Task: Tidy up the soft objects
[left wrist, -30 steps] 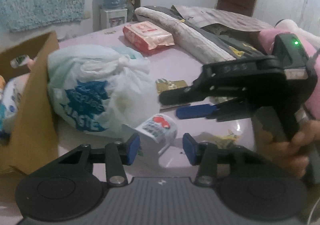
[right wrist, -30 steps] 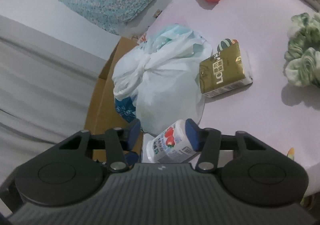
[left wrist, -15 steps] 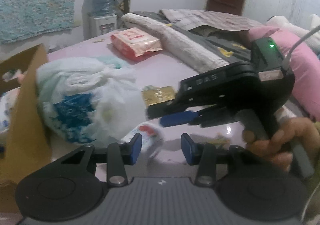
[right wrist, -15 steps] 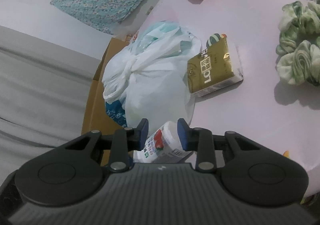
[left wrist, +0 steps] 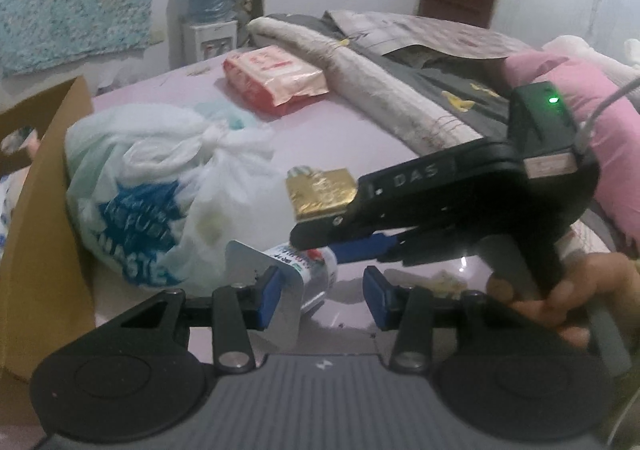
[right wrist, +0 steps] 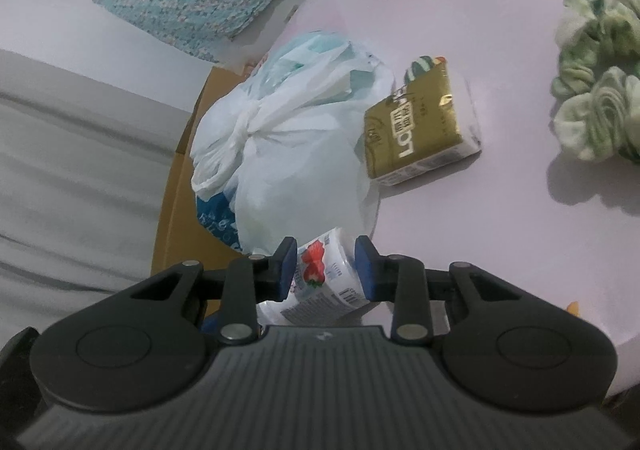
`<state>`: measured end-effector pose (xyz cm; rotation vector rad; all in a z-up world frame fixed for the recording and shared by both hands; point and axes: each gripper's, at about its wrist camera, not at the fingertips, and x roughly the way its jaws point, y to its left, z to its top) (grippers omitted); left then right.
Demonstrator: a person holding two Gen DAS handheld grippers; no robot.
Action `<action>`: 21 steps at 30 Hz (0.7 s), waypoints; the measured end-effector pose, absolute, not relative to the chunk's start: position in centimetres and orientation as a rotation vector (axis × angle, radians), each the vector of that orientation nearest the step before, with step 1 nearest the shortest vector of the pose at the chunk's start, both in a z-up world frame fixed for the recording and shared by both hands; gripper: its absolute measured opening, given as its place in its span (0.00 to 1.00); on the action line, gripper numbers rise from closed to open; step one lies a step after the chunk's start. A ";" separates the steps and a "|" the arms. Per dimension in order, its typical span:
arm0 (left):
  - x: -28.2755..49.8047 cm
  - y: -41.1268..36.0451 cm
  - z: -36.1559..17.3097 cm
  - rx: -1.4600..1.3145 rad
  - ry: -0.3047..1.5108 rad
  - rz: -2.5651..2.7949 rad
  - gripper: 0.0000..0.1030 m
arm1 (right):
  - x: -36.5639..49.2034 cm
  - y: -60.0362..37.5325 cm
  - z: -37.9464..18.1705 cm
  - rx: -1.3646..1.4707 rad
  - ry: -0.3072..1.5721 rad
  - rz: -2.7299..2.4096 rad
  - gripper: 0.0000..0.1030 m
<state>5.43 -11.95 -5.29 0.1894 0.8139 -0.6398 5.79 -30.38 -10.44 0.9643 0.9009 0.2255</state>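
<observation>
A small white tissue pack with a strawberry print point(right wrist: 320, 278) lies at the near edge of the lilac bed. My right gripper point(right wrist: 326, 262) is shut on it, a blue pad pressing each side. In the left wrist view the same pack point(left wrist: 308, 270) shows under the right gripper point(left wrist: 316, 244), which a hand point(left wrist: 572, 298) holds. My left gripper point(left wrist: 323, 290) is open just in front of the pack; the pack's flat sealed end overlaps its left finger and a gap shows beside its right finger. A tied white plastic bag point(left wrist: 160, 201) sits right behind the pack.
A cardboard box point(left wrist: 44, 209) stands against the bed's left side, touching the bag point(right wrist: 288, 153). A gold tissue pack point(right wrist: 420, 129) lies right of the bag and green-white scrunchies point(right wrist: 600, 97) farther right. A red-and-pink pack point(left wrist: 276, 77), folded blankets point(left wrist: 380, 97) and a pink pillow point(left wrist: 580, 101) lie beyond.
The right gripper's jaws narrowed from loosely around the strawberry pack to pressing on it. The left gripper stayed about where it was, still open.
</observation>
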 end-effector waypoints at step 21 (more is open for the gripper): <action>6.2 -14.8 -4.9 0.286 0.709 -0.710 0.51 | 4.1 -33.9 -10.3 1.085 0.790 0.127 0.35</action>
